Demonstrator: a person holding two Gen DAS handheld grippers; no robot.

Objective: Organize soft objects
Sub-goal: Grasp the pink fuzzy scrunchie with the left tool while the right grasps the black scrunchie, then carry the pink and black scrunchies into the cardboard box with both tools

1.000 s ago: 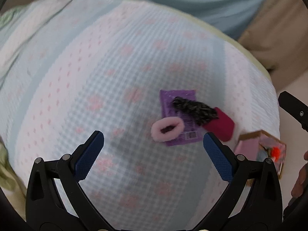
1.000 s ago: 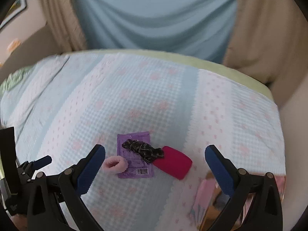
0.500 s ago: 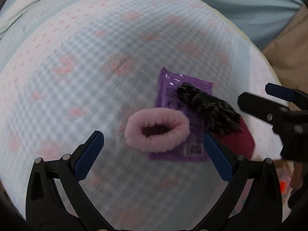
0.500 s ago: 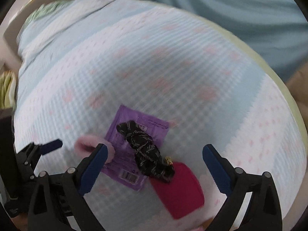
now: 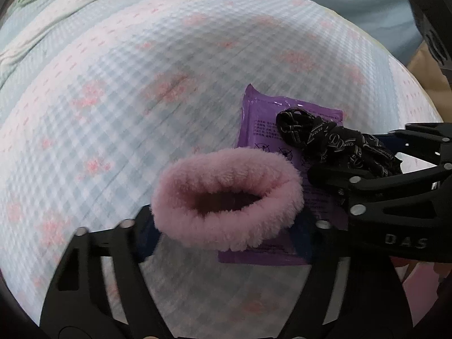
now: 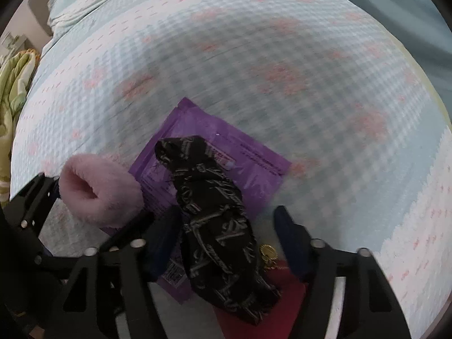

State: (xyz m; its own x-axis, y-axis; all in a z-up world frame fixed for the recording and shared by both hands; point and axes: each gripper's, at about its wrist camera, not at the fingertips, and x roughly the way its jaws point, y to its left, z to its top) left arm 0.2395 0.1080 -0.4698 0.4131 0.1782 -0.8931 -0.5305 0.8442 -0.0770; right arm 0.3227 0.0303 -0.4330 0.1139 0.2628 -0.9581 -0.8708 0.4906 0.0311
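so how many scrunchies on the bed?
2. Pink fluffy scrunchie at the purple packet's left edge; black patterned scrunchie lying across the packet onto the red item. More could be hidden.

bedspread (image 5: 118, 90) motion-blurred, red pouch (image 6: 285, 308) mostly hidden under black scrunchie (image 6: 220, 226)

A bed (image 5: 141, 99) spreads under a pale blue checked cover with pink blossoms. A shiny purple packet (image 6: 243, 166) lies flat on it. A green quilt (image 6: 14, 84) bunches at the bed's far edge.
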